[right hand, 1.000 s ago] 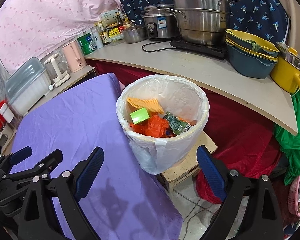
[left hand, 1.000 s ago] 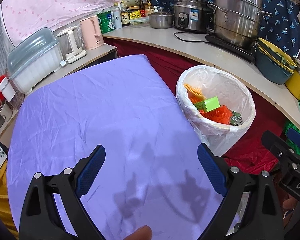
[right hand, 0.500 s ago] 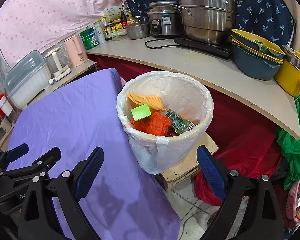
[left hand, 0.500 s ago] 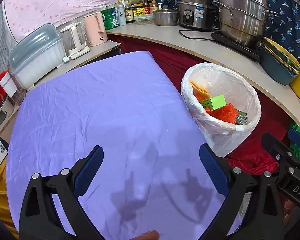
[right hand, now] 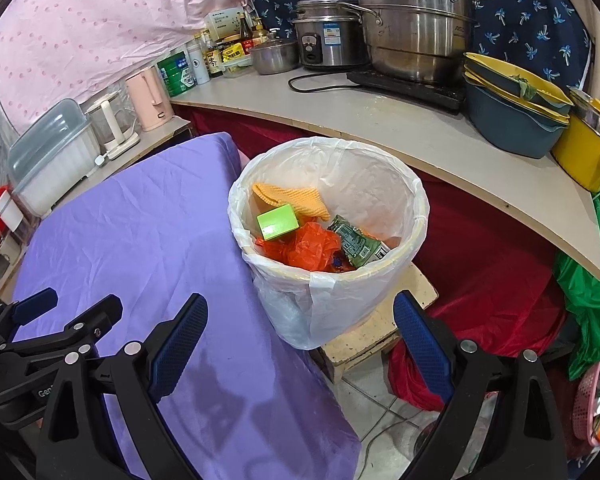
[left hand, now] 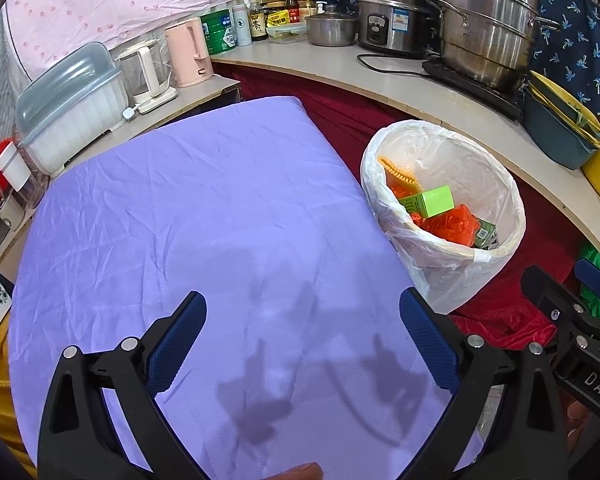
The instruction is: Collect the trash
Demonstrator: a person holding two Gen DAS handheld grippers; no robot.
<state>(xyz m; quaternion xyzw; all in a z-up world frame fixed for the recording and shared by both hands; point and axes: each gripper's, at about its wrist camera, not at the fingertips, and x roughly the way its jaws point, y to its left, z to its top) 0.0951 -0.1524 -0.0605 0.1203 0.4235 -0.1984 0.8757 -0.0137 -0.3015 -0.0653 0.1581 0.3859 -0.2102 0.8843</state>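
A white-lined trash bin [right hand: 412,200] [left hand: 496,180] stands on a low stool beside the purple-covered table [left hand: 204,208] [right hand: 140,240]. Inside lie a green box [right hand: 278,222] [left hand: 434,200], an orange cloth [right hand: 292,198], an orange plastic bag [right hand: 308,248] [left hand: 454,226] and a green wrapper [right hand: 358,244]. My left gripper [left hand: 302,334] hangs open over the near part of the purple cloth, holding nothing. My right gripper [right hand: 300,334] is open and bare, just short of the bin's near side. The left gripper's body [right hand: 40,344] shows at the lower left of the right wrist view.
A curved counter [right hand: 380,120] behind the bin carries steel pots [right hand: 412,20], a rice cooker [right hand: 328,44], stacked bowls [right hand: 512,108], bottles and a pink kettle [right hand: 148,98]. A covered dish rack [left hand: 72,104] stands far left. Red cloth [right hand: 488,264] and a green bag [right hand: 592,292] lie right of the bin.
Both grippers have drawn back a little and stayed open. The bin and its contents have not moved.
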